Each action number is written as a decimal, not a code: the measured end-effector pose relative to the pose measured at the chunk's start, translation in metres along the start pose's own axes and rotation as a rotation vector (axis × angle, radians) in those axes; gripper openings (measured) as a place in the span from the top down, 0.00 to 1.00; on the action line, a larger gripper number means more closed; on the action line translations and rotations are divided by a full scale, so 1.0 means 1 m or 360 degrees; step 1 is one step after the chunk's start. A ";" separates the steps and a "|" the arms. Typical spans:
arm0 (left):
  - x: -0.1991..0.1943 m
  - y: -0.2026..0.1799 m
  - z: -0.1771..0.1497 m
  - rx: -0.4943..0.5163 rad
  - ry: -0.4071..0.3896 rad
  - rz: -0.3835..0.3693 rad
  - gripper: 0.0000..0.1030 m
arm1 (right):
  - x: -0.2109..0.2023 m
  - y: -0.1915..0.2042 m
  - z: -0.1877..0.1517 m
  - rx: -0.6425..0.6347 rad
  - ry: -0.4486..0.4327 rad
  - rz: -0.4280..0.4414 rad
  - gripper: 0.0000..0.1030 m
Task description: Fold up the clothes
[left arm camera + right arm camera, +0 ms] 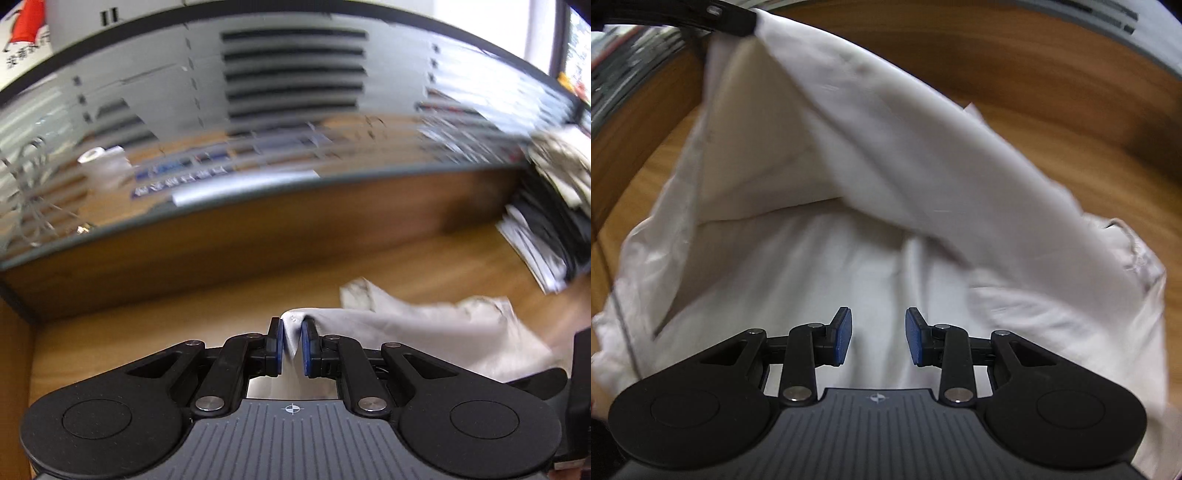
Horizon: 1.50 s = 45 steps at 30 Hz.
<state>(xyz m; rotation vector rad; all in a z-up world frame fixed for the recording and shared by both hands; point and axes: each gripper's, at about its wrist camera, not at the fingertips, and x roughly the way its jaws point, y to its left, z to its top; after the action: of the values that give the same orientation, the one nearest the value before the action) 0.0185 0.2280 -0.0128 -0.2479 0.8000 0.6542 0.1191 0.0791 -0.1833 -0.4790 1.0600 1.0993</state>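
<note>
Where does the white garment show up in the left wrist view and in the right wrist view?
Left wrist view: white garment at lower right, a fold pinched in the left hand-held gripper.
Right wrist view: white garment fills the middle, lifted toward the top left.
Shared landmark: the wooden table under it.

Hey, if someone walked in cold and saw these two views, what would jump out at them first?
Probably the white garment, lifted like a tent over the wooden table. Its raised corner is pinched in the left claw, seen at top left in the right view. The right claw hovers open above the cloth, holding nothing. A messy pile of clothes sits far right in the left view.
</note>
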 end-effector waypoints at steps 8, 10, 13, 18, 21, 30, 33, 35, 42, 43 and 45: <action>0.038 0.034 0.040 -0.0106 -0.0023 0.0122 0.88 | 0.010 -0.042 0.057 -0.0022 -0.0111 -0.0194 0.65; 0.055 0.039 0.042 -0.0112 0.0016 0.0139 0.87 | 0.010 -0.051 0.070 -0.0047 -0.0140 -0.0263 0.65; 0.075 0.040 0.038 -0.0096 0.0101 0.0131 0.87 | 0.013 -0.065 0.087 -0.0047 -0.0141 -0.0359 0.65; 0.085 0.033 0.016 -0.0060 0.0212 0.0060 0.71 | 0.013 -0.074 0.101 -0.0040 -0.0097 -0.0304 0.63; 0.086 0.026 -0.002 -0.0031 0.0280 -0.0003 0.61 | 0.011 -0.064 0.100 -0.0152 -0.0087 -0.0235 0.36; 0.095 0.006 -0.067 0.0164 0.0496 -0.0129 0.39 | 0.034 -0.036 0.093 -0.0466 -0.0004 -0.0228 0.31; 0.099 0.009 -0.081 0.0203 0.0530 -0.0064 0.40 | 0.039 -0.043 0.088 -0.0452 0.0022 -0.0247 0.55; 0.099 0.012 -0.086 0.0206 0.0523 -0.0021 0.63 | 0.036 -0.050 0.083 -0.0406 0.0038 -0.0266 0.80; 0.061 0.029 -0.083 0.0011 0.0402 -0.0025 0.94 | -0.011 -0.048 0.061 -0.0302 -0.0050 -0.0295 0.97; 0.049 0.027 -0.084 0.0018 0.0381 -0.0034 0.94 | -0.022 -0.045 0.056 -0.0289 -0.0063 -0.0287 0.97; 0.026 0.025 -0.087 0.0031 0.0344 -0.0056 0.94 | -0.046 -0.038 0.044 -0.0262 -0.0086 -0.0272 0.98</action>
<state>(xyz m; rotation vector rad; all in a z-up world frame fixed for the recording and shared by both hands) -0.0342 0.2206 -0.0905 -0.3183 1.0064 0.5925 0.1702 0.0743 -0.1296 -0.6555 0.8684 1.0460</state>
